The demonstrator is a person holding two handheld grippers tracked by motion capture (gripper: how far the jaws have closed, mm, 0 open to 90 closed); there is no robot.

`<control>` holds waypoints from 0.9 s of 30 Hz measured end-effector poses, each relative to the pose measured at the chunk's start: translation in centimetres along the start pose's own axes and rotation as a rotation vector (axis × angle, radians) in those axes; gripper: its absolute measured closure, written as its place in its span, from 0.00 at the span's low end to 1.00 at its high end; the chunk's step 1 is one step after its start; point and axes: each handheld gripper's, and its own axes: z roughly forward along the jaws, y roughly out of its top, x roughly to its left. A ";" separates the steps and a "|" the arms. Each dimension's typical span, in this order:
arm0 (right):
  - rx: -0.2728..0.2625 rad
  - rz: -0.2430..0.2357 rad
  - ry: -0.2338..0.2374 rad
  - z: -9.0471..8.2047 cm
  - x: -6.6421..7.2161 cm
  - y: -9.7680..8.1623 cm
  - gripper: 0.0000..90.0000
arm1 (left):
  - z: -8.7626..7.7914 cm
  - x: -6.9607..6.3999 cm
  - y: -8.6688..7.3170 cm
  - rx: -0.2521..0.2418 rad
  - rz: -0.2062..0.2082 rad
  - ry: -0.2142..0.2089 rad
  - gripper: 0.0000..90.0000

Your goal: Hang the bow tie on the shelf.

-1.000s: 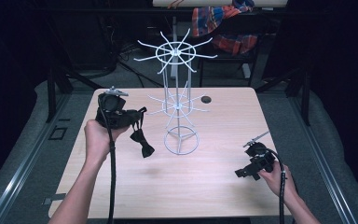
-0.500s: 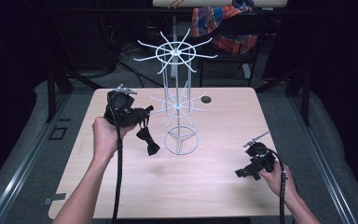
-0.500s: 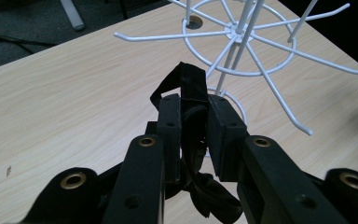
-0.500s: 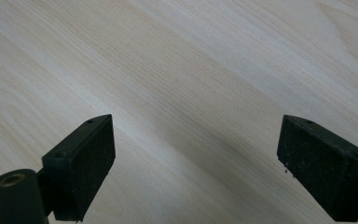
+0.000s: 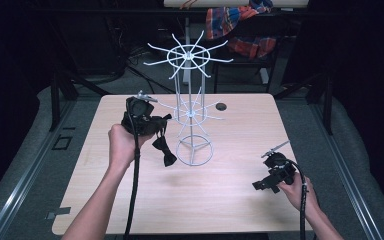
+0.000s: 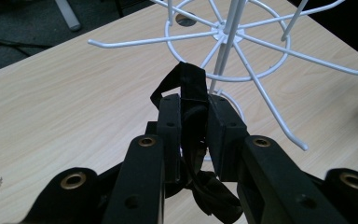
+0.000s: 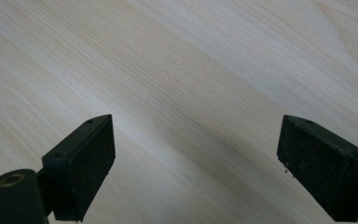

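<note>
Table [image 5: 230, 200]: wire rack [image 5: 190, 112] near far edge. My left gripper [image 5: 162, 121], raised near left edge, forearm angled inward, pinches black bow tie [image 5: 162, 150] beside rack. My right gripper [image 5: 258, 186]: low, near-right corner, jaws spread.

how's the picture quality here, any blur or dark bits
High view: table evenly lit, the room around it nearly black. Left gripper view: the near jaws and black strap are soft, the wire rack sharper. Right gripper view: wood grain slightly blurred, a soft shadow between the jaws.
</note>
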 end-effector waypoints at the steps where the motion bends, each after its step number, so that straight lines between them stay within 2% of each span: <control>1: 0.002 -0.002 -0.001 0.0 0.0 0.0 0.12 | 0.1 -0.1 0.0 -0.001 0.001 -0.003 0.85; 12: -0.008 0.004 0.011 0.0 0.0 -0.1 0.12 | 1.4 -1.0 0.3 0.005 0.024 -0.020 0.85; 13: -0.023 0.013 0.001 0.0 0.0 -0.1 0.12 | 1.5 -1.0 0.3 0.005 0.025 -0.022 0.85; 17: -0.014 0.005 0.008 0.0 0.0 -0.1 0.12 | 1.9 -1.2 0.3 0.010 0.026 -0.026 0.85; 27: -0.006 0.002 0.011 0.0 0.0 0.0 0.12 | 3.1 -1.1 -0.7 0.039 0.027 -0.025 0.85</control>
